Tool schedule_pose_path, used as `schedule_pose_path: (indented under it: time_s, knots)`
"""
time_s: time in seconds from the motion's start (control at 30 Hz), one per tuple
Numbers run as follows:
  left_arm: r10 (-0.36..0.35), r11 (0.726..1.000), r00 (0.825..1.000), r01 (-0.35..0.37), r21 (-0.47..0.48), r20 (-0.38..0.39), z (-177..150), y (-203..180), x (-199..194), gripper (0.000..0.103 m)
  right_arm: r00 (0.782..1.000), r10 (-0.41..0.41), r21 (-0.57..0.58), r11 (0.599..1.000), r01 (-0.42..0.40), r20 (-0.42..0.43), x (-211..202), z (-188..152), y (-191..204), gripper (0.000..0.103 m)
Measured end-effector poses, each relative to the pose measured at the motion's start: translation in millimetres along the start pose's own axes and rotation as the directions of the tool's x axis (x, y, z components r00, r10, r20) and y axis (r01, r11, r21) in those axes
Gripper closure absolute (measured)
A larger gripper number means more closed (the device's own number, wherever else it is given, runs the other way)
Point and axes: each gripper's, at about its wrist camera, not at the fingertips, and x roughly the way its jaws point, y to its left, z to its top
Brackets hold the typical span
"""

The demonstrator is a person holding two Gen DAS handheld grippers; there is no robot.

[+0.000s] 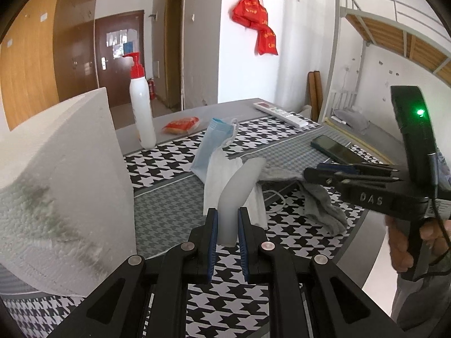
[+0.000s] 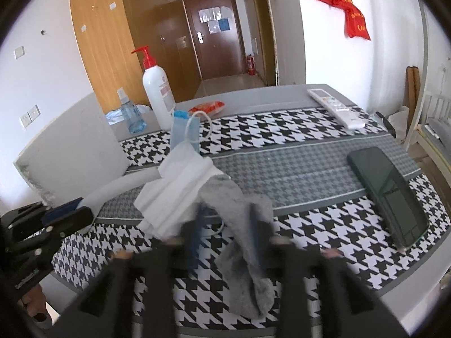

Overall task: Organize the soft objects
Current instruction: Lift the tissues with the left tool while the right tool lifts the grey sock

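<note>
Left gripper (image 1: pixel 227 225) clenched on white foam strip (image 1: pixel 242 186), which curves away ahead. Right gripper (image 2: pixel 225 239) released, jaws apart astride grey sock (image 2: pixel 248 253) on table (image 2: pixel 310 169). Masks (image 2: pixel 180 194) just beyond. Advice: lift clear before regrasping; avoid snagging mask loops.

pump bottle (image 2: pixel 157 93), spray bottle (image 2: pixel 132 118), remote (image 2: pixel 335 108), phone (image 2: pixel 390 194), red bags (image 1: pixel 258 24)

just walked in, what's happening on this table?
A person holds two grippers over a houndstooth-cloth table. The left hand-held gripper is shut on a pale translucent strip. The right hand-held gripper is open, its blurred fingers straddling a grey sock lying on the cloth. White mask and blue mask lie beside it.
</note>
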Motion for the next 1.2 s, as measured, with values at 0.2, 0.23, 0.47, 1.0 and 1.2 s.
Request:
schedule_pose_path:
  time_s: [0.2, 0.23, 0.47, 1.0, 1.2]
  knots:
    - [-0.002, 1.0, 1.0, 0.002, 0.003, 0.003, 0.4, -0.6, 1.3, 0.088, 0.998, -0.042, -0.019, 0.999, 0.041, -0.036, 15.6, 1.7, -0.7, 0.036]
    - [-0.005, 1.0, 1.0, 0.005, 0.003, 0.002, 0.4, -0.7, 1.4, 0.088, 0.998, -0.05, -0.014, 0.999, 0.05, -0.048, 19.4, 0.5, -2.9, 0.036]
    - [-0.009, 1.0, 1.0, 0.009, 0.006, -0.01, -2.0, -0.5, 5.9, 0.088, 0.989, -0.083, 0.014, 0.996, 0.085, -0.126, 39.6, -9.5, -15.6, 0.044]
    - [-0.003, 1.0, 1.0, 0.003, 0.001, 0.019, 0.7, 5.0, -4.1, 0.088, 0.998, -0.069, 0.035, 0.997, 0.069, 0.006, 3.3, 6.0, -13.9, 0.093]
    - [-0.008, 1.0, 0.999, 0.008, 0.006, 0.051, 2.7, 2.2, -17.5, 0.088, 0.998, -0.026, 0.026, 0.999, 0.025, 0.052, -19.7, 11.3, -3.5, 0.093]
